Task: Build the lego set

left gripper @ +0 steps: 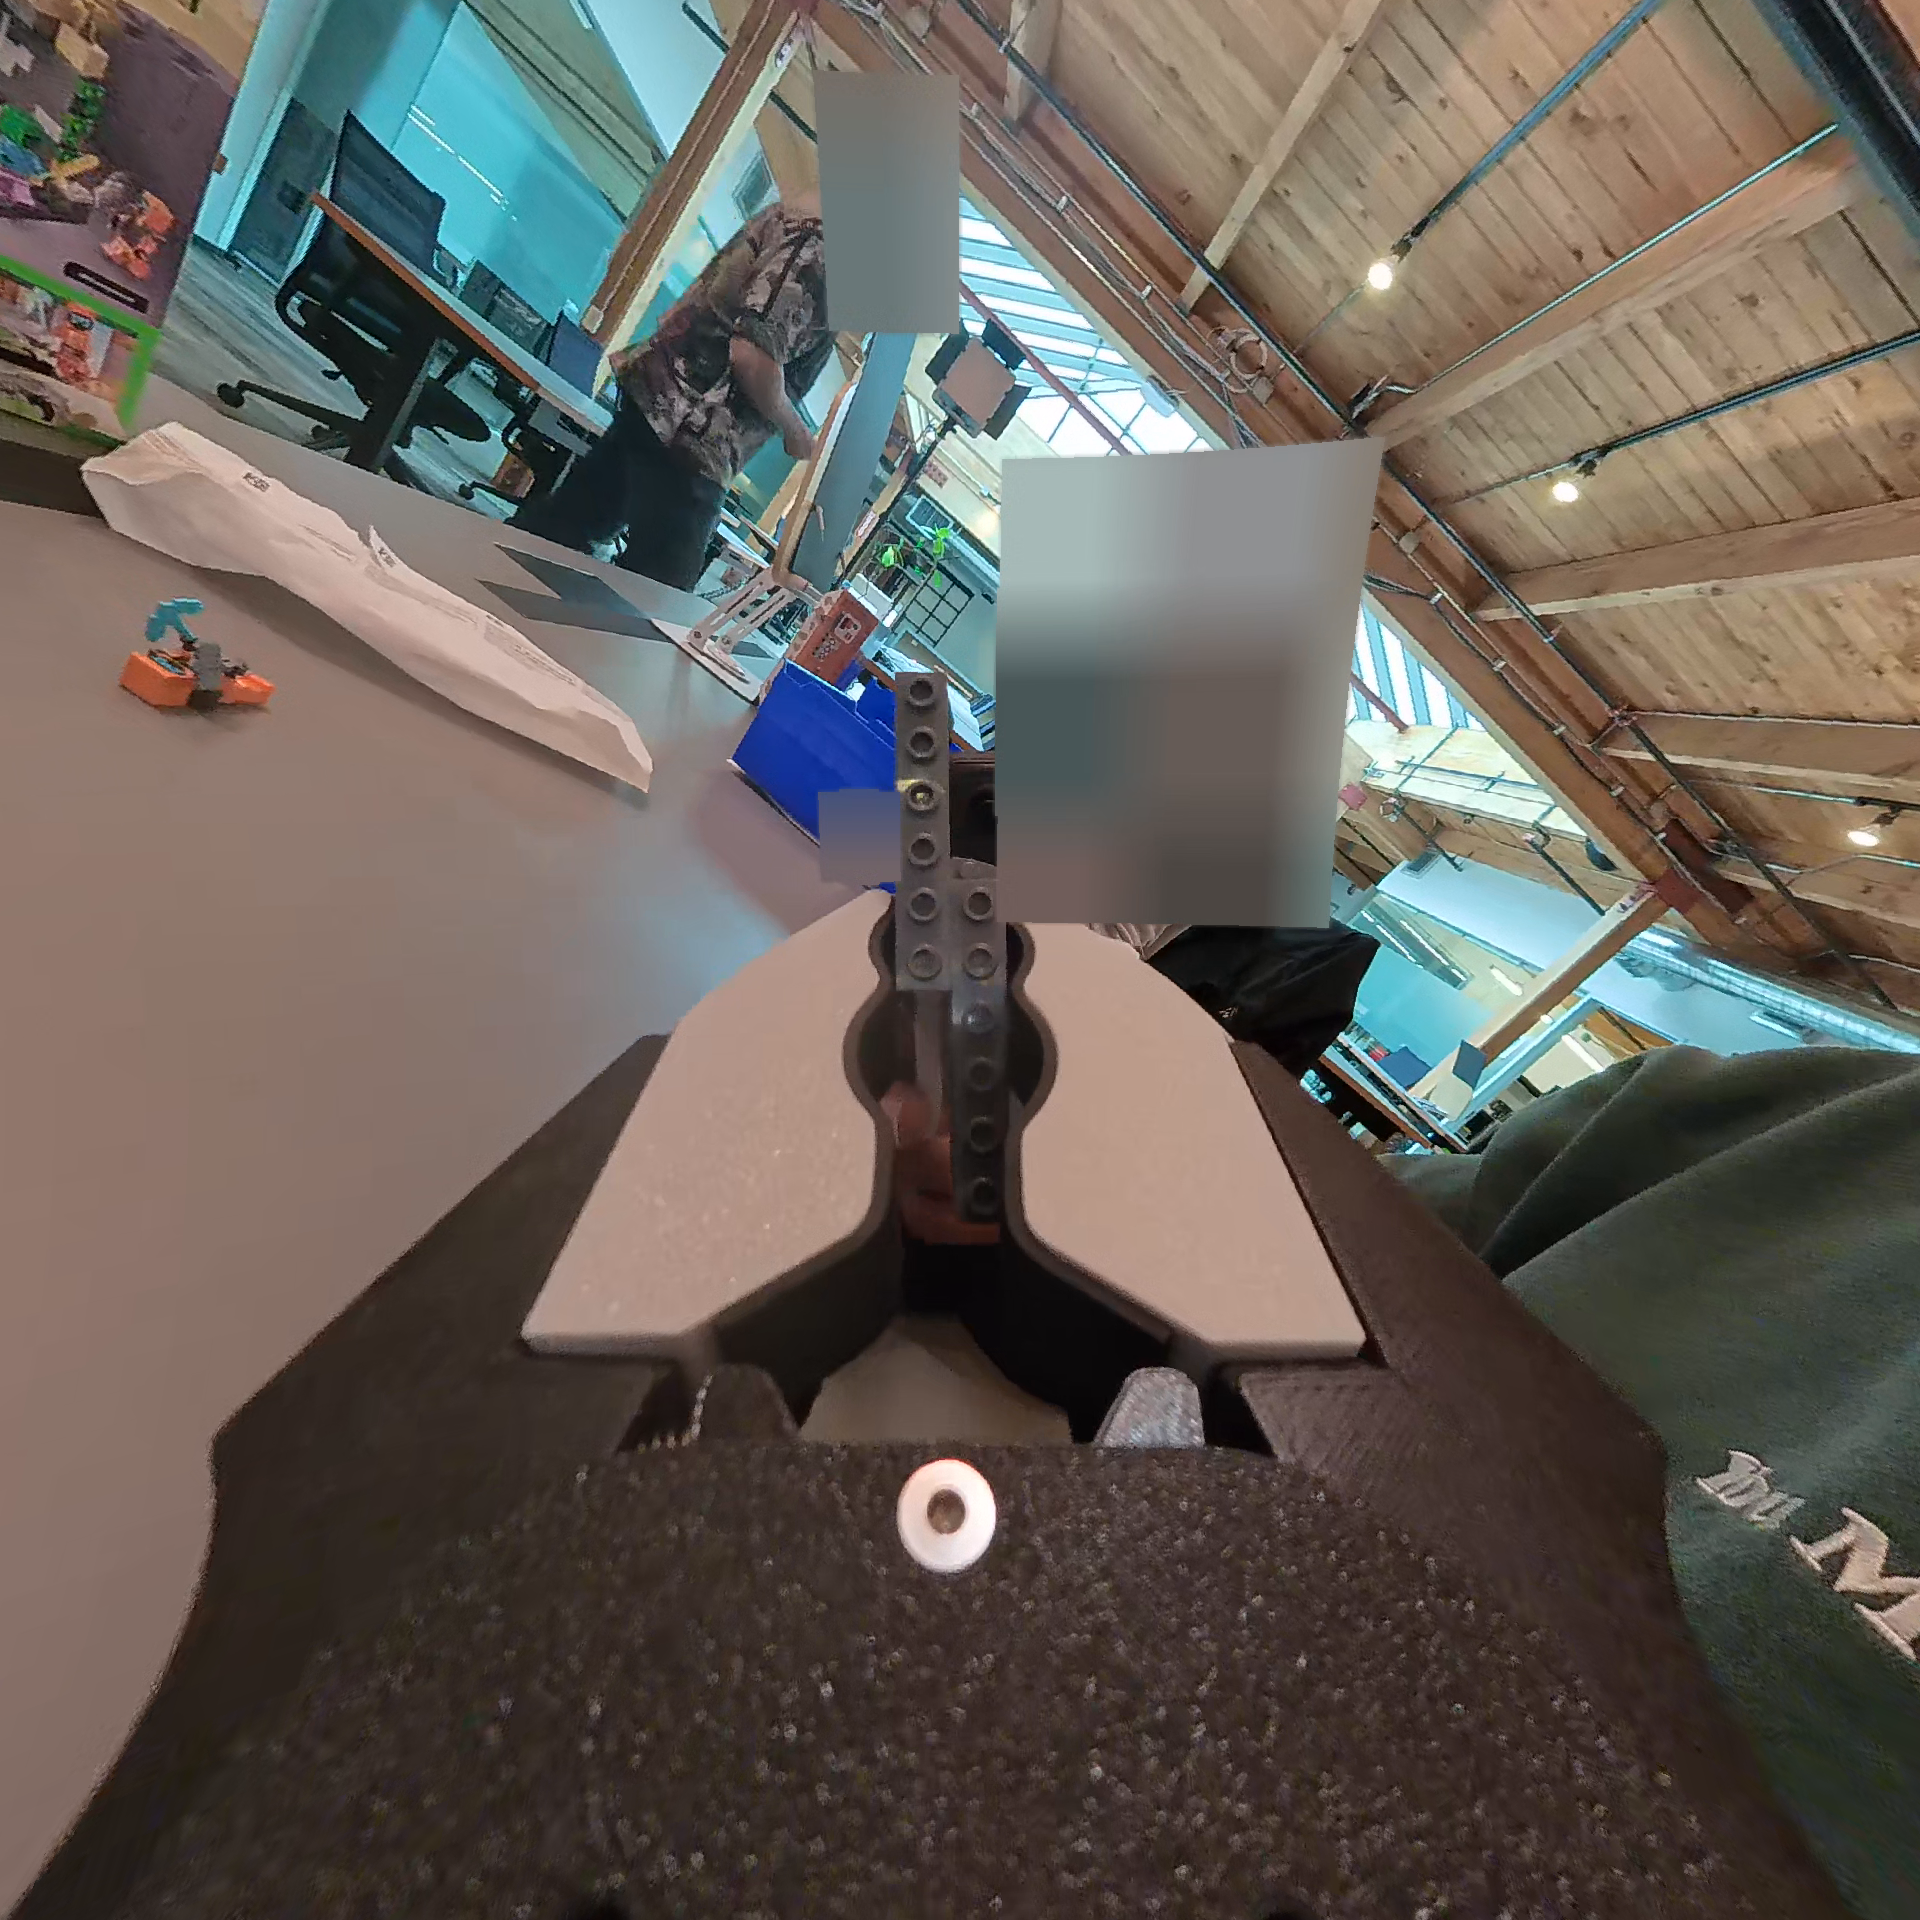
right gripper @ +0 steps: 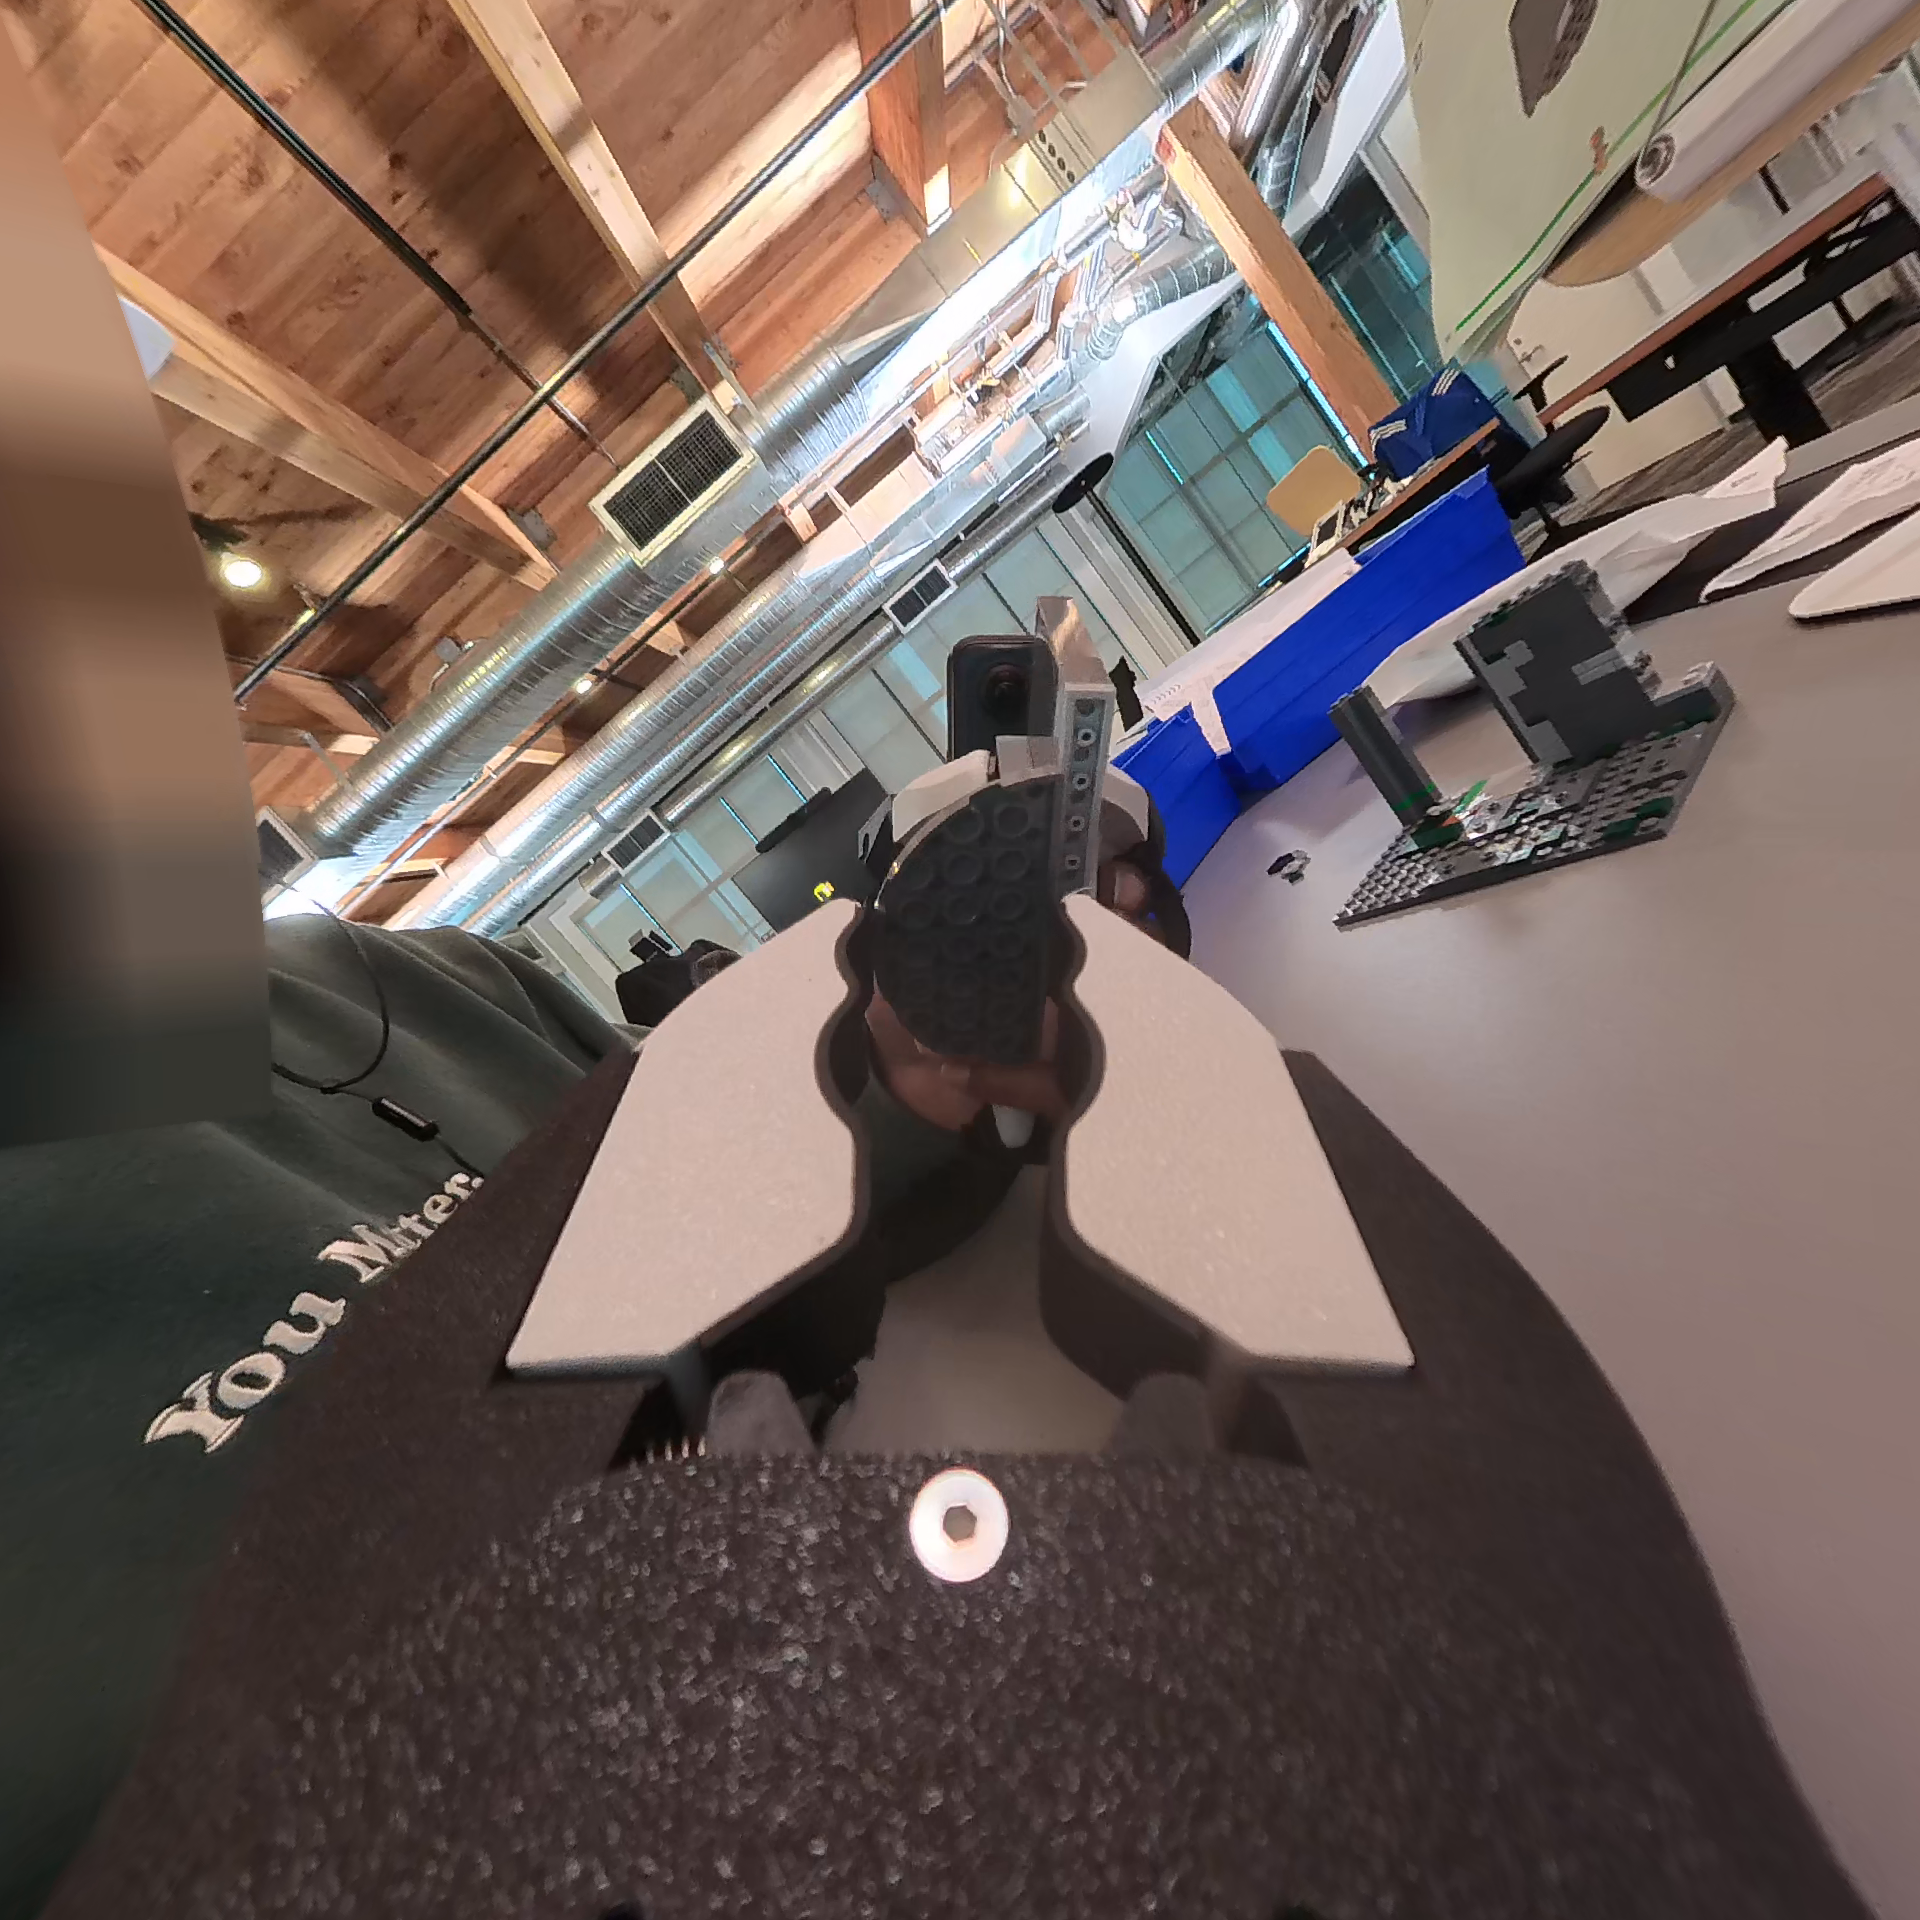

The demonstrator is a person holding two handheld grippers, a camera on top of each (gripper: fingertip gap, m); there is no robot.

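My left gripper (left gripper: 951,966) is shut on a dark grey studded plate assembly (left gripper: 925,831) that stands up out of the fingertips, studs toward the camera. A reddish-brown piece (left gripper: 925,1153) sits lower between the fingers. My right gripper (right gripper: 961,997) is shut on a dark grey plate (right gripper: 966,935) seen from its underside. Just behind it the left gripper (right gripper: 997,707) faces me, with a narrow grey strip (right gripper: 1083,790) standing edge-on beside the plate. I cannot tell whether the two held pieces are joined. Both are held up off the table.
A partly built dark grey model on its baseplate (right gripper: 1538,831) stands on the grey table (right gripper: 1558,1091) to the right, with blue bins (right gripper: 1351,665) behind. A small orange and teal build (left gripper: 197,675), a white paper bag (left gripper: 364,592) and the set's box (left gripper: 73,208) are at left.
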